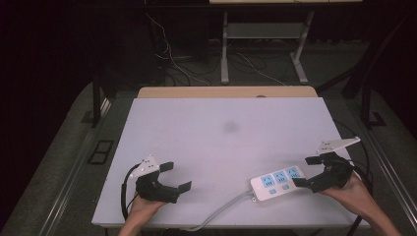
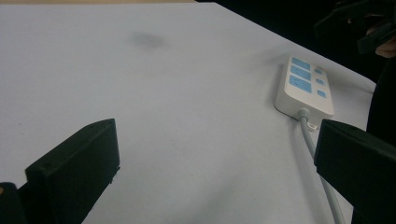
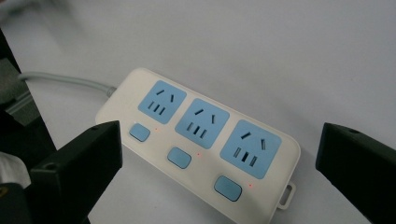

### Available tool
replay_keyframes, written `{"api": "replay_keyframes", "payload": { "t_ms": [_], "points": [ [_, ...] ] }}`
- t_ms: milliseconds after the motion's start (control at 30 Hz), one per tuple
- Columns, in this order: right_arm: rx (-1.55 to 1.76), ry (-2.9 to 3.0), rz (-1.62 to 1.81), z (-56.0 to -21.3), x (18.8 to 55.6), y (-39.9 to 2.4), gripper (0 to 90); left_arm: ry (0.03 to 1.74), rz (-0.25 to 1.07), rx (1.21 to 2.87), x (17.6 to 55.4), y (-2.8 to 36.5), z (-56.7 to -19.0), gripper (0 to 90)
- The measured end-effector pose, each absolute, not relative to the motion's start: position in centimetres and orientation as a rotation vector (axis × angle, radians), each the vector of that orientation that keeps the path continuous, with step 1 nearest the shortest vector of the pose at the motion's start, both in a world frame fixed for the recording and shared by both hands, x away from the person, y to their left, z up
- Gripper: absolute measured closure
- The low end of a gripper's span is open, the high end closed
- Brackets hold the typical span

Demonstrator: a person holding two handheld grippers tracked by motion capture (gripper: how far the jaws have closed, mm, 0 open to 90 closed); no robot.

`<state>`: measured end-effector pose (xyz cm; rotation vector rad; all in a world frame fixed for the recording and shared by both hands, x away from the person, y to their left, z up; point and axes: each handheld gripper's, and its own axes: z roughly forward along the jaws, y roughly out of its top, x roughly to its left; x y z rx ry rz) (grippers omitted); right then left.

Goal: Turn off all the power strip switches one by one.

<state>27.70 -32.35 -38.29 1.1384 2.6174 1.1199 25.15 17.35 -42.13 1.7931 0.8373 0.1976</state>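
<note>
A white power strip (image 1: 278,181) with three blue sockets and three blue switches lies near the front right of the white table (image 1: 216,128). Its grey cable (image 1: 221,209) runs off the front edge. My right gripper (image 1: 306,172) stands open just right of the strip's end. In the right gripper view the power strip (image 3: 201,140) lies between and beyond the two jaws, untouched. My left gripper (image 1: 175,177) is open at the front left, holding nothing. In the left gripper view the power strip (image 2: 304,84) sits far right, with its cable (image 2: 317,163) trailing toward the right jaw.
A faint grey smudge (image 1: 230,127) marks the table's middle. A wooden board edge (image 1: 226,92) shows behind the table. Beyond it are desk legs (image 1: 224,49) and loose cables (image 1: 172,59) on the dark floor.
</note>
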Motion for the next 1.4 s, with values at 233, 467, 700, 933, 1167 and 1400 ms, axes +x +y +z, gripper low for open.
{"api": "replay_keyframes", "payload": {
  "t_ms": [233, 467, 700, 933, 1167, 1400],
  "points": [
    [1.077, 2.721, 0.982, -38.2, 28.2, -31.8, 0.5, 0.839, 0.198, 1.795, 25.2, 17.4, -42.2, 0.0],
    [0.976, 2.819, 0.893, -37.5, 28.2, -31.7, 19.9, 0.841, 0.197, 1.796, 25.2, 17.4, -42.2, 0.0],
    [0.972, 2.856, 0.872, -37.3, 28.3, -32.3, 35.5, 0.841, 0.196, 1.801, 25.3, 17.3, -42.2, 0.0],
    [1.005, 2.883, 0.894, -37.5, 28.5, -33.0, 52.6, 0.844, 0.197, 1.798, 25.3, 17.4, -42.3, 0.0],
    [1.049, 2.89, 0.939, -38.3, 28.7, -33.8, 81.8, 0.846, 0.196, 1.797, 25.3, 17.3, -42.3, 0.0],
    [1.073, 2.88, 0.997, -39.0, 28.8, -34.2, 89.8, 0.847, 0.194, 1.798, 25.3, 17.3, -42.3, 0.0]
  ]
}}
